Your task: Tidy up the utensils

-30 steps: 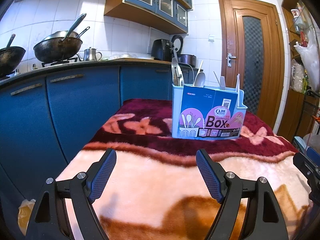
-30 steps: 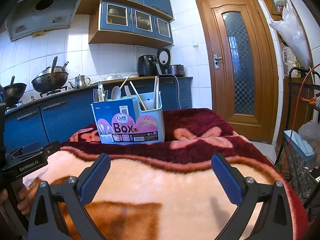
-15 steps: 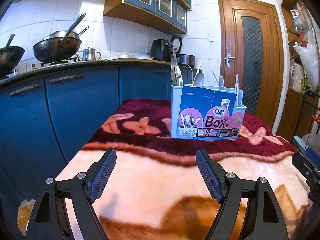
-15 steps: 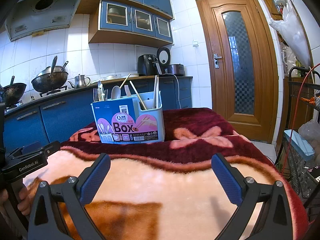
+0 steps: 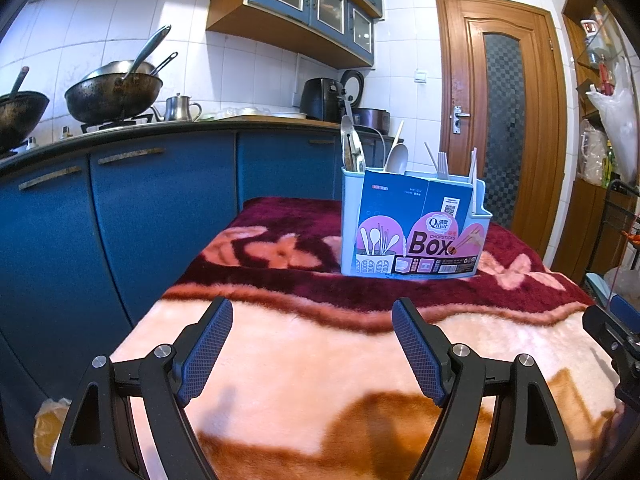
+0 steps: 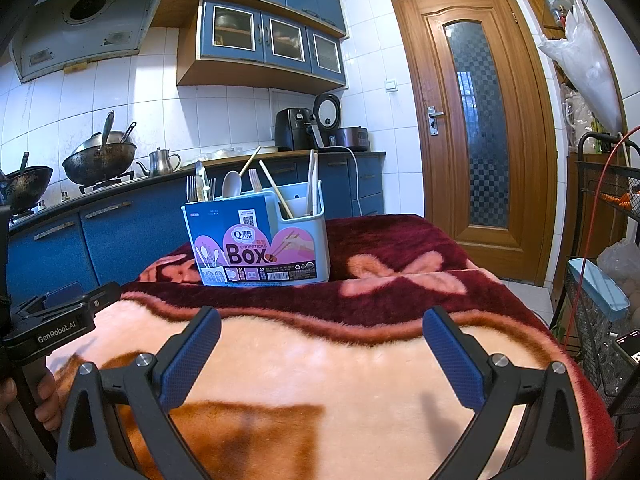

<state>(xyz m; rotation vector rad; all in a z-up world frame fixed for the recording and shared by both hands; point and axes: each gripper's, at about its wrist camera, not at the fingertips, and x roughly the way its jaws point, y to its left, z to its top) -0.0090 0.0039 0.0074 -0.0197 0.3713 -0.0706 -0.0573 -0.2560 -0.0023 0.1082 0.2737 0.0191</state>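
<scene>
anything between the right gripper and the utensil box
Nothing but bare blanket between the open right gripper and the utensil box, as the right wrist view shows.

Left gripper (image 5: 312,344) is being held low over the pink and maroon blanket (image 5: 320,380), jaws spread wide with nothing between them. Utensil holder (image 5: 414,228) is being seen well ahead on the maroon band, upright; spoon (image 5: 397,159) and chopsticks (image 5: 473,172) are being carried inside.

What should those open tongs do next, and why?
Probably move the right tongs forward toward the utensil box. Both tongs, the left tongs too, are open and empty above the blanket, and every visible utensil stands in that box.
</scene>
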